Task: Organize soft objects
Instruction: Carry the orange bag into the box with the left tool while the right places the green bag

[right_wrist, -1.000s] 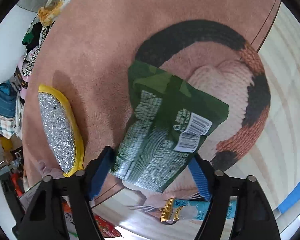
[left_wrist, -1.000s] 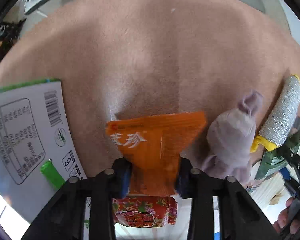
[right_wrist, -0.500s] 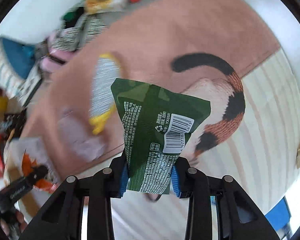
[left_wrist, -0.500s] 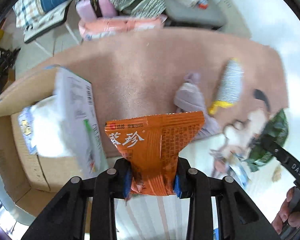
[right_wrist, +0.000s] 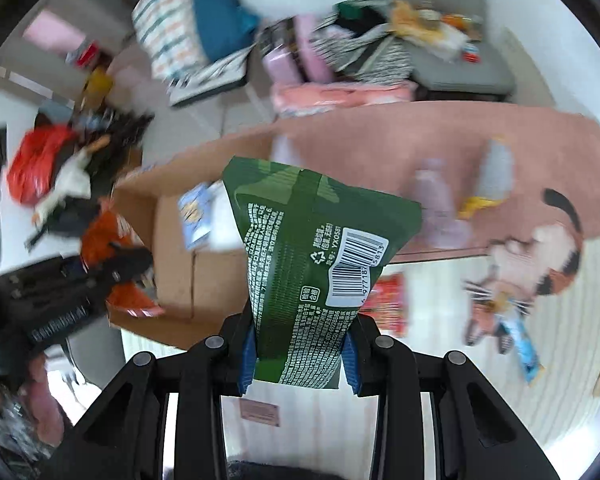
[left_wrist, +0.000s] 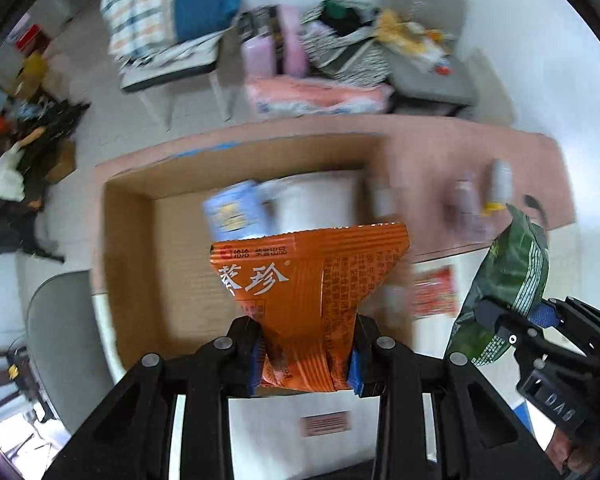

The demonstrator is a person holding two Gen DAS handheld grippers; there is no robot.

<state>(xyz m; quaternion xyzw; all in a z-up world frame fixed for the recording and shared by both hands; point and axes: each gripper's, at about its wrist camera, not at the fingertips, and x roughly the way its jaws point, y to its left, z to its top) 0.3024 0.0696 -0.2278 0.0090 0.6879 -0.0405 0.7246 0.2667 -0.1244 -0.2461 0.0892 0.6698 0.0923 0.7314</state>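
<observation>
I am holding the orange packet (left_wrist: 308,300) clamped in my left hand-held gripper (left_wrist: 305,364) above the cardboard box (left_wrist: 140,248), the green packet (right_wrist: 312,264) pinched in the right hand-held gripper (right_wrist: 298,356). Releasing too early could be dropping either outside the box.

The box (left_wrist: 132,248) is open at the top, its left half bare cardboard floor, room enough to pass down. A white bundle (left_wrist: 316,200) and a blue packet (left_wrist: 232,212) fill the far right corner. Beside the box, the rug (right_wrist: 380,148) carries a purple cloth (right_wrist: 440,208) and a silver pad (right_wrist: 496,172), with bare stretches between them.
</observation>
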